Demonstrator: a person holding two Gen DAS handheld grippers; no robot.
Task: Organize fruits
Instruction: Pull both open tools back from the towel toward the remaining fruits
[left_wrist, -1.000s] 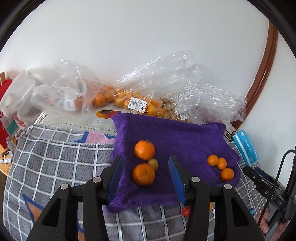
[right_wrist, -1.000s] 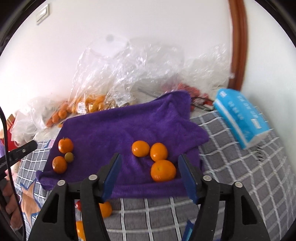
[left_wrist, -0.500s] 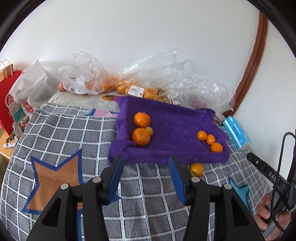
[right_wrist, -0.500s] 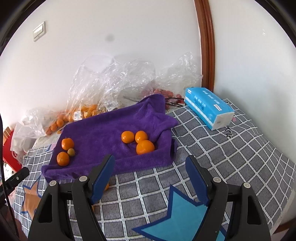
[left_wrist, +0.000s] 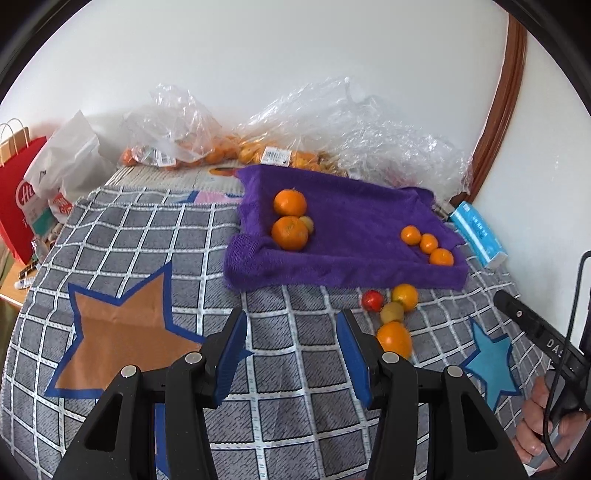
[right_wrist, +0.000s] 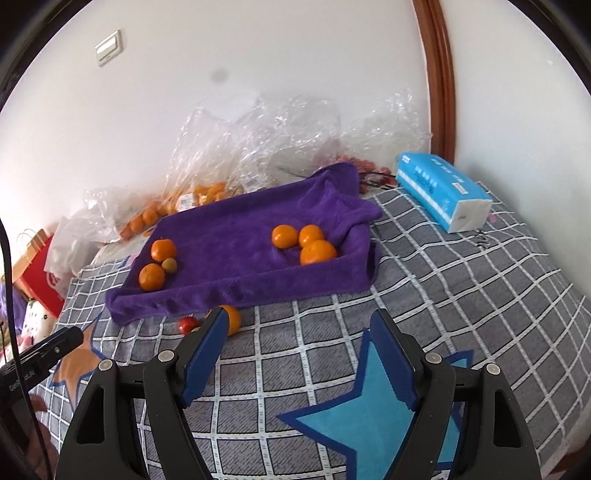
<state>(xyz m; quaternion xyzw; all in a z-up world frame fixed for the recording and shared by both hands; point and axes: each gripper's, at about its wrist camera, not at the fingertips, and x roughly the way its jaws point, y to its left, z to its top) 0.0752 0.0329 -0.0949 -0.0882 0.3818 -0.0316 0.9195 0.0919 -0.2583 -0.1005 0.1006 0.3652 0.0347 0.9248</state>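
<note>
While both tongs are pulling back from the purple towel (left_wrist: 354, 236), spread and empty, loose fruits (left_wrist: 393, 312) are coming into view; sorting is continuing.

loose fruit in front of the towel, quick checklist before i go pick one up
1. Left gripper empty, jaws apart: ok.
2. Right gripper empty, jaws apart: ok.
3. Loose fruit in view on the blanket: nearest orange, green fruit, red fruit, far orange: ok.
4. Room around the nearest orange: not ok, it touches the green fruit.
5. Free space on the towel: ok.
</note>
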